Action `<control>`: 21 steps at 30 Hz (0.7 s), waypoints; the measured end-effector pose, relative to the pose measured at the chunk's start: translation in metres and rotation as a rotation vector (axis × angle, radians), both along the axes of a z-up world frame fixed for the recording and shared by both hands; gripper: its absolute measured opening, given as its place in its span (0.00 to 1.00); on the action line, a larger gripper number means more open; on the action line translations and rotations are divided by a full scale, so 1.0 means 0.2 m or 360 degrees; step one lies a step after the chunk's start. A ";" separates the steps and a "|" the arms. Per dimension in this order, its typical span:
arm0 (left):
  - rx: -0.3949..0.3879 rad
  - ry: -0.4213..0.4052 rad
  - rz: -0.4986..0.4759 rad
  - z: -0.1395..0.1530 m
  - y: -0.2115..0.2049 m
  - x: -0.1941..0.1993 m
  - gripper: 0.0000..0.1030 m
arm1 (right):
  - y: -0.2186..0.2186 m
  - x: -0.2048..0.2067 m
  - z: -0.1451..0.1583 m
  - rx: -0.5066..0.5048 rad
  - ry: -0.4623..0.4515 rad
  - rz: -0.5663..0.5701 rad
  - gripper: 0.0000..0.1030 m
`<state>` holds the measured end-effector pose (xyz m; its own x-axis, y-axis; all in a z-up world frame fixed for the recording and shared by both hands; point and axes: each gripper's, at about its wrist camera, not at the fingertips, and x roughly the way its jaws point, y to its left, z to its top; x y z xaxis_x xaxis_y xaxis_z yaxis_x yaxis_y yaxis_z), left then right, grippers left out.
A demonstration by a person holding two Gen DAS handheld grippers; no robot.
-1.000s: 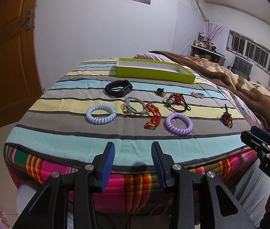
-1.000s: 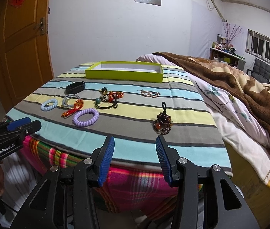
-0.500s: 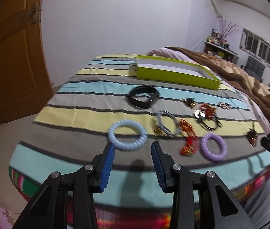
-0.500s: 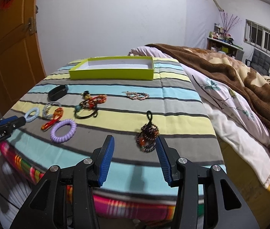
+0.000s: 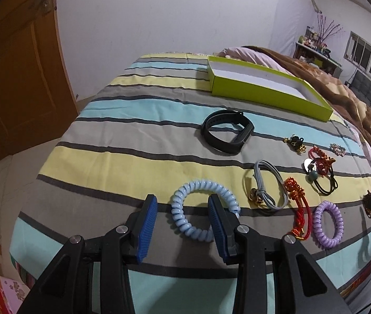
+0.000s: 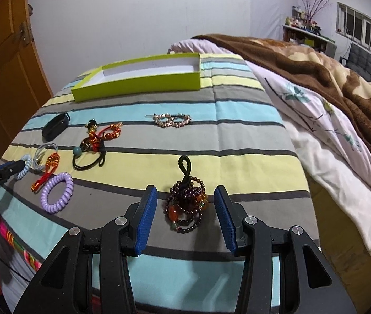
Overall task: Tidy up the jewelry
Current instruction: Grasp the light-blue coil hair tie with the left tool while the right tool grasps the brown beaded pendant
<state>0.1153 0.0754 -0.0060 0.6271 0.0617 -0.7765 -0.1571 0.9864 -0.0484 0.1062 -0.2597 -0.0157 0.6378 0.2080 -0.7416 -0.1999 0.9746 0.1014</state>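
Both grippers have dropped in close over the last second, and each now brackets its own piece. Your left gripper (image 5: 183, 219) stands with its jaws spread wide, the right blue finger laid across the pale blue spiral hair tie (image 5: 203, 216) at lower centre of the left view, the left finger just outside the ring. Your right gripper (image 6: 185, 216) is equally spread, its fingers either side of the dark garnet-coloured beaded bracelet with a knotted cord loop (image 6: 186, 205) at lower centre of the right view. Neither piece is pinched yet, so by my reading you are set for a double pick-up, with everything yet to be sorted.

Counting down by size: one striped bedspread (image 5: 122, 157) carrying it all; one shallow lime-green cardboard box with a white floor (image 5: 266, 89), empty, at the upper right of the left view; one black silicone fitness band (image 5: 227, 132); two spiral ties, the blue one and a lilac one (image 5: 327, 225); one grey cord bracelet (image 5: 269, 188); one black elastic with a teal bead and red knot (image 5: 321, 175); one red-and-orange knotted cord (image 5: 299, 209); one rhinestone hair clip (image 6: 172, 120); one small black-and-gold charm (image 5: 295, 142).
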 end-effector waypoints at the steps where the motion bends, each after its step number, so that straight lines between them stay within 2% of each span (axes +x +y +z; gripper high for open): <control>1: -0.0004 0.0008 -0.0004 0.00 0.00 0.01 0.39 | 0.00 0.01 -0.01 -0.0003 0.0021 0.0004 0.45; 4: 0.0004 0.0019 -0.0013 0.00 0.00 0.02 0.38 | 0.00 0.01 -0.02 0.0011 0.0040 0.0002 0.44; 6: 0.0034 0.0024 -0.0016 0.00 0.00 0.02 0.33 | -0.01 0.01 -0.02 -0.0004 0.0041 -0.0011 0.31; 13: 0.0076 0.0041 -0.0036 0.00 0.01 0.01 0.10 | -0.01 0.02 -0.02 0.0009 0.0039 -0.0016 0.27; 20: 0.0056 0.0036 -0.0076 0.01 0.02 0.00 0.08 | 0.00 0.00 -0.01 0.0031 0.0031 0.0011 0.25; 21: 0.0042 0.0031 -0.0086 0.02 0.01 -0.01 0.08 | 0.00 0.00 0.00 0.0033 0.0026 0.0013 0.18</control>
<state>0.1142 0.0779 -0.0027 0.6150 0.0488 -0.7870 -0.1039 0.9944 -0.0195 0.1064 -0.2607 -0.0165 0.6236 0.2286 -0.7476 -0.2062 0.9705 0.1248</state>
